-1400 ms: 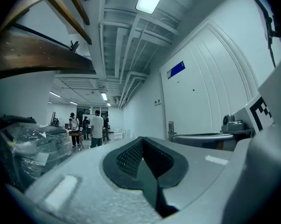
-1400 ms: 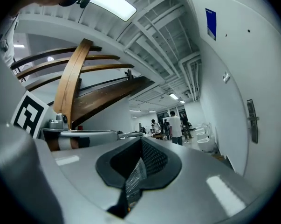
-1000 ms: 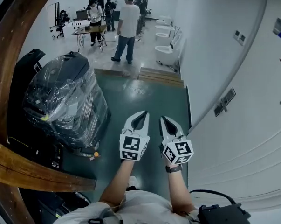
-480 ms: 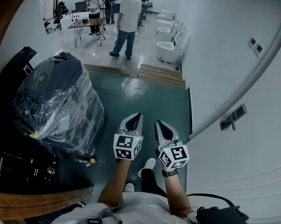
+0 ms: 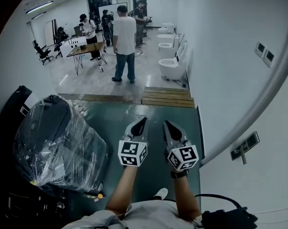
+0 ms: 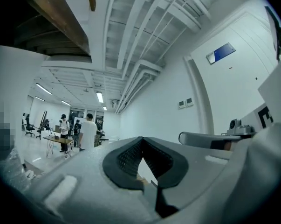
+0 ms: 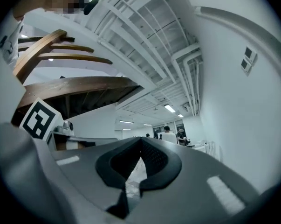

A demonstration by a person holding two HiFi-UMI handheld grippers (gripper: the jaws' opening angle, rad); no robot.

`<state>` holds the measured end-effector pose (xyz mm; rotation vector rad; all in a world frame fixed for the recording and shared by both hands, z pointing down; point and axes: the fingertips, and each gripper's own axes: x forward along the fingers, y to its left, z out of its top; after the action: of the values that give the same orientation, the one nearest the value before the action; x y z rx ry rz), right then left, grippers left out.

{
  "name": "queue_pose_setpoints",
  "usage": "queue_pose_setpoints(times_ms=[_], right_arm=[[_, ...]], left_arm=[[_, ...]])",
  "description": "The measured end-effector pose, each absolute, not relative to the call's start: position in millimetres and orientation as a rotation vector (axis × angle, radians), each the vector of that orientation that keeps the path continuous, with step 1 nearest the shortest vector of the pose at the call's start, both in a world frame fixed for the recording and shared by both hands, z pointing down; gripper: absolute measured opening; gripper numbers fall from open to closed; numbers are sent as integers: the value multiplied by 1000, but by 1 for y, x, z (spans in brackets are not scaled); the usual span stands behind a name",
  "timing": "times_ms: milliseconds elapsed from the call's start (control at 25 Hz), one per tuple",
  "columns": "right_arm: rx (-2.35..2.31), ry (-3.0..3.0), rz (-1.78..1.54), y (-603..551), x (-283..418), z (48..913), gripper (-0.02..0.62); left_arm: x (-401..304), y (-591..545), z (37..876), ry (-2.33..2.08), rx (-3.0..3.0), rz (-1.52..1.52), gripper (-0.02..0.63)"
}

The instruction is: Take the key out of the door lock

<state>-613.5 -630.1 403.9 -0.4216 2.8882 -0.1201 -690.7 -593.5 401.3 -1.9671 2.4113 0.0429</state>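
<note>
Key and door lock showed in no view, so I could neither place nor describe them. My left gripper (image 5: 142,122) and right gripper (image 5: 167,124) sat low centre, jaws pressed together on nothing. Within the last second the plastic-wrapped bundle (image 5: 58,147) slid toward lower left; I judged the approach unfinished.

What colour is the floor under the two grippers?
Dark green; the floor shows best in the head view.
</note>
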Motion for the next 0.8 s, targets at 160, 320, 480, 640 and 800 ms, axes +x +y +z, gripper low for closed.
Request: queue_pose_setpoints(times_ms=[160, 320, 480, 640, 800], right_arm=[[-577, 2858, -185, -709, -590, 418, 6], [-776, 2830, -246, -770, -549, 443, 6], [-983, 2764, -184, -816, -498, 443, 6], [-1264, 2666, -166, -866, -433, 454, 6], [-1518, 2527, -123, -915, -379, 450, 6]], left_arm=[[-670, -668, 414, 2330, -2081, 3, 2], [-634, -737, 442, 2233, -2269, -56, 0], [-586, -805, 439, 2044, -2431, -46, 2], [-512, -873, 451, 1764, -2658, -59, 0], [-447, -939, 455, 1471, -2833, -49, 0]])
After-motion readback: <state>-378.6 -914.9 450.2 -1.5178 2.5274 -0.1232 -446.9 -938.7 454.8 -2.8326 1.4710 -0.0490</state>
